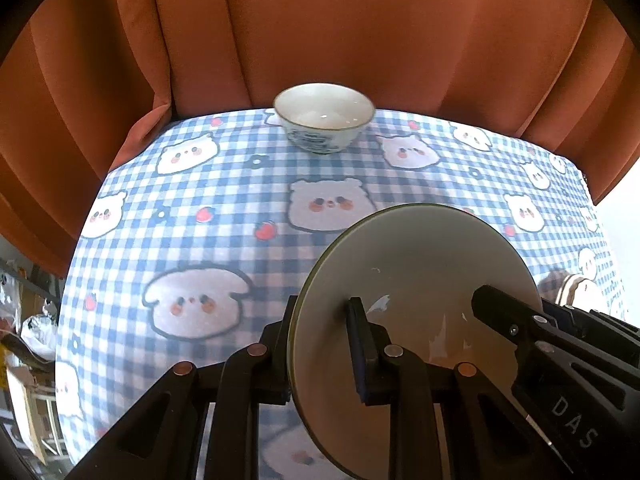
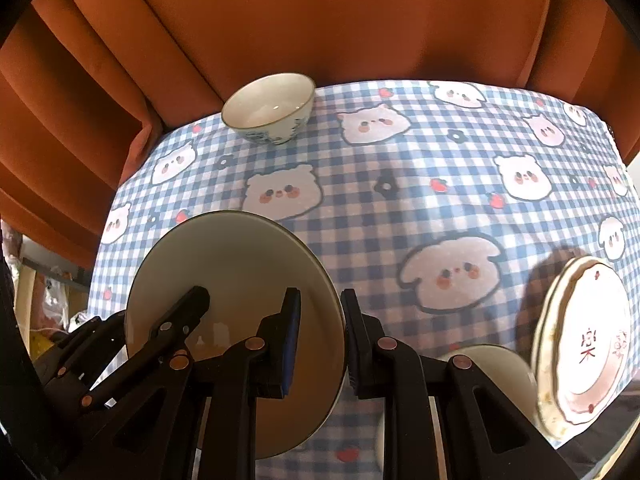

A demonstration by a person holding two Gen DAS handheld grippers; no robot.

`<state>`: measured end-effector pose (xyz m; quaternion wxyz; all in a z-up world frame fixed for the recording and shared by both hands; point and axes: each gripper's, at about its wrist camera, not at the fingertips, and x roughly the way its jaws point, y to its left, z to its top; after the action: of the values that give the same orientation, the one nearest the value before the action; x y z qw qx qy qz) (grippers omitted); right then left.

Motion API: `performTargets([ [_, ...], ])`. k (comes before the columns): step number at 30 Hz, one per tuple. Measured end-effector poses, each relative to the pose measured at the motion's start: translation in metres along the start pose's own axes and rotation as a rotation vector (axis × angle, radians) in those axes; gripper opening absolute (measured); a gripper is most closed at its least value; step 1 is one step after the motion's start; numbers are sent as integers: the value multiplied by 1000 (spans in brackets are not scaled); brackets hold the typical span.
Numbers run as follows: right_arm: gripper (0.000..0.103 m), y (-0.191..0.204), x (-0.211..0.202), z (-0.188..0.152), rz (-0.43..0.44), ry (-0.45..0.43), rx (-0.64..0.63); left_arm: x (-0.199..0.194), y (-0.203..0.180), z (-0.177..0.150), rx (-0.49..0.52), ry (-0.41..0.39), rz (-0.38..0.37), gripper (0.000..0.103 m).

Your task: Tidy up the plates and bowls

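Both my grippers share one tilted plate, and a slip is the worry.

My left gripper is clamped on the near left rim of the plain plate, which stands almost on edge above the checked tablecloth. My right gripper straddles the opposite rim; its jaws look closed on it, though I cannot be sure they bite. If one side lets go early, I judge the glazed rim could pivot and drop. To the near right, the patterned plate leans by a bowl; swinging wide could knock them. Another bowl sits far back, clear.
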<state>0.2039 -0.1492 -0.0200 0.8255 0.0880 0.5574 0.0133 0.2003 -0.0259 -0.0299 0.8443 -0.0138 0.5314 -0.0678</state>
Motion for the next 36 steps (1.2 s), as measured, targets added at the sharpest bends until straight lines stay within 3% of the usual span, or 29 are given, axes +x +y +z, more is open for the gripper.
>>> performTargets([
  [19,24,-91,-54,-32,79,-50,-102,-36,-95,-43,-71,-75,59,20],
  [36,24,-142,-40,-66,86,30,-90,-9,-137,-84,-78,4,78,21],
])
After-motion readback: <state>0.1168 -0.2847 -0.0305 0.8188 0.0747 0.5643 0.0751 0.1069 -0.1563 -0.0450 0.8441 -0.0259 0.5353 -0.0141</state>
